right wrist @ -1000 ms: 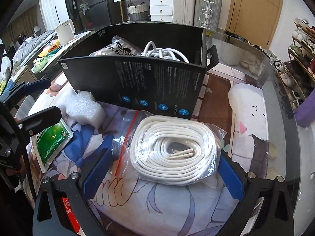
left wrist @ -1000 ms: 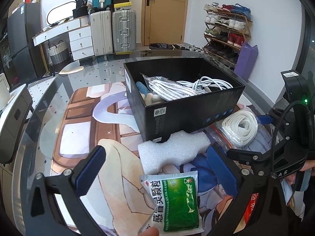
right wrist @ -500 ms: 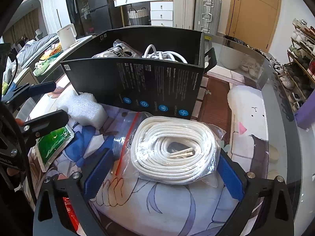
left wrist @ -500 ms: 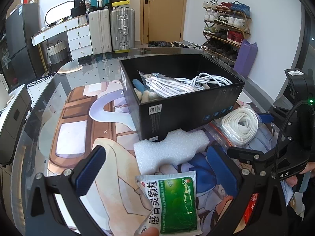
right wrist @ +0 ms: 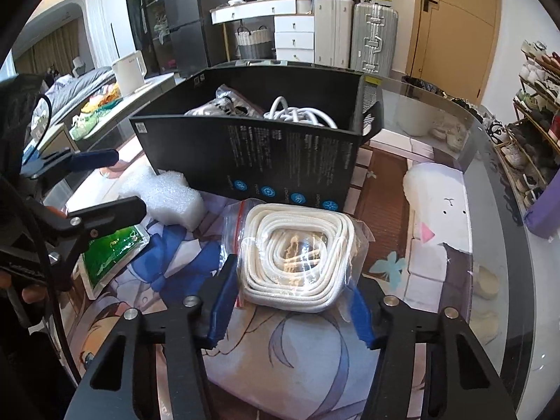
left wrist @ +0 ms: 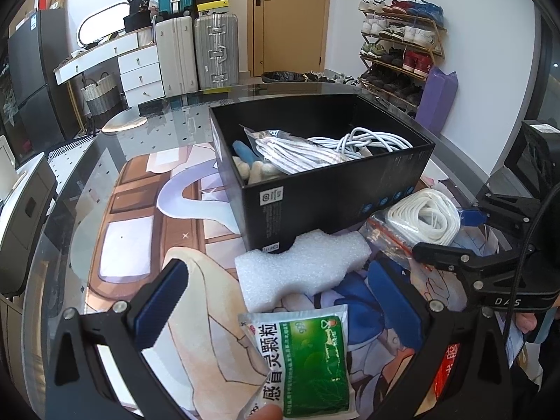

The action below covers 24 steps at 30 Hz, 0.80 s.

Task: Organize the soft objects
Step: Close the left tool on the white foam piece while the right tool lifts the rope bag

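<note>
Bagged rope coil (right wrist: 297, 259) lies flat on the printed mat (right wrist: 287, 360), directly at 12 o'clock from the right claw (right wrist: 290, 306) in the right wrist view, sitting between its two blue pads; coil is squashed into a rounded square, bag's red zip edge at its 9 o'clock side. Right claw's jaws are closing at this moment, bag between them, left pad (right wrist: 220, 301) already against the bag edge, right pad looks to be touching the plastic too, so a grip forming, not clearly firm yet. Black box (right wrist: 252, 161) stands just beyond the coil at 12 o'clock, long side facing the claw, open top, already holds a white cable (right wrist: 297, 112) and another bagged item. Judgement: next move is lift and carry straight ahead over the near wall; right hand is far nearer the coil than the left. Left claw (left wrist: 276, 301) is released, wide open, nothing between the pads, hovering over the foam block (left wrist: 301, 266) at its 12 o'clock with a green sachet (left wrist: 308, 360) below at 6 o'clock. In the left wrist view the coil lies off at 2 o'clock, beside the box.
</note>
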Tool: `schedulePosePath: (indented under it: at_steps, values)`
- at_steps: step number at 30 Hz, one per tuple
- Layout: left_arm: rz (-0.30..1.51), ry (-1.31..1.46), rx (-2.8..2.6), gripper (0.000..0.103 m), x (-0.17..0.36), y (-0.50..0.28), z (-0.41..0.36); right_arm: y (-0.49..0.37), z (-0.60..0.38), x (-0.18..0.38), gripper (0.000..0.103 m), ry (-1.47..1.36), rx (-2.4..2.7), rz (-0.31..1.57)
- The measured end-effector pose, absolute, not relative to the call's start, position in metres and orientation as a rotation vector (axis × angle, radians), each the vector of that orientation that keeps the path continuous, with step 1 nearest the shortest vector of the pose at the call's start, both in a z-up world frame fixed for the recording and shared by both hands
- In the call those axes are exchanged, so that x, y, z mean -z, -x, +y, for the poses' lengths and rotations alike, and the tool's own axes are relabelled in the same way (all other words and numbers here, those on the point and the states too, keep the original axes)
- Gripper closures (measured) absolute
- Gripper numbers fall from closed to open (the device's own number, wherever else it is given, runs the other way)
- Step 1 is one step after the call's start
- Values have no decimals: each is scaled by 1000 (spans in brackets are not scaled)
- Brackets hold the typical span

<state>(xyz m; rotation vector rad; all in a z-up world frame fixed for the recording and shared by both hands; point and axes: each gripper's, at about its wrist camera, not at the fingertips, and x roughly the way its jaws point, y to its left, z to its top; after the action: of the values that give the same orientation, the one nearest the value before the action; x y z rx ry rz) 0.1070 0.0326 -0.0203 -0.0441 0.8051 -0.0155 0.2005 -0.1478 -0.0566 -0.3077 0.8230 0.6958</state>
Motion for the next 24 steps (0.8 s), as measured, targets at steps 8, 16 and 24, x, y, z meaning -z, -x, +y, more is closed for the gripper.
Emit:
schedulePosePath:
  at_steps: [8, 16, 24]
  values:
    - [834, 66, 20, 0, 21, -116, 28, -189, -167, 43, 47, 258, -727, 782]
    - [884, 60, -13, 0, 26, -128, 18, -178, -178, 34, 47, 221, -729, 758]
    - [923, 63, -29, 0, 31, -138, 11, -177, -184, 33, 47, 211, -723, 755]
